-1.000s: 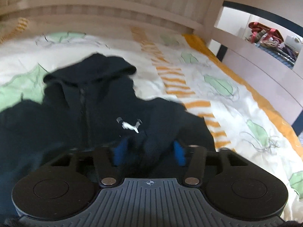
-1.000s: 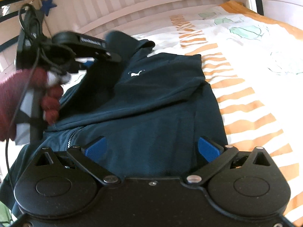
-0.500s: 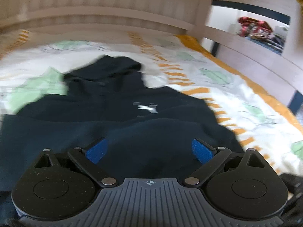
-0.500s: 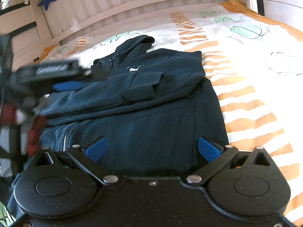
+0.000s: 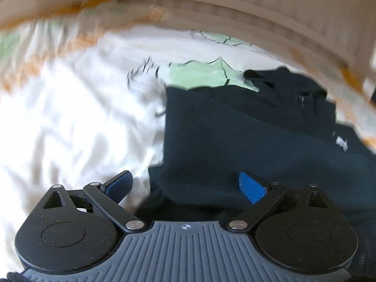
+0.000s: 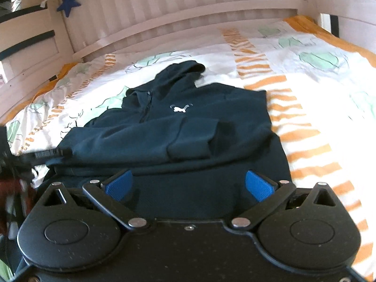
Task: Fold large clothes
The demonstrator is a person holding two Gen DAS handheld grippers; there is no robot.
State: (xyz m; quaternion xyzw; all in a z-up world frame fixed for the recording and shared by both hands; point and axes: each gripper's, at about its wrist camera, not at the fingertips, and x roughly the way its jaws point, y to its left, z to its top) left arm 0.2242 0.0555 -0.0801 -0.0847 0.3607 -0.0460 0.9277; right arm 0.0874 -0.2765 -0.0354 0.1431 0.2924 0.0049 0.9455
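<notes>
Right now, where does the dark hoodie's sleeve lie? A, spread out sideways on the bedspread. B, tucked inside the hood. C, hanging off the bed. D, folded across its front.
D: the right wrist view shows the sleeve lying across the hoodie, cuff below the white logo.

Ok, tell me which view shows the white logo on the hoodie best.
The right wrist view: the white logo sits sharp and near centre on the navy hoodie, beside the zip. The left wrist view catches it only as a small, blurred white mark near the right edge.
</notes>
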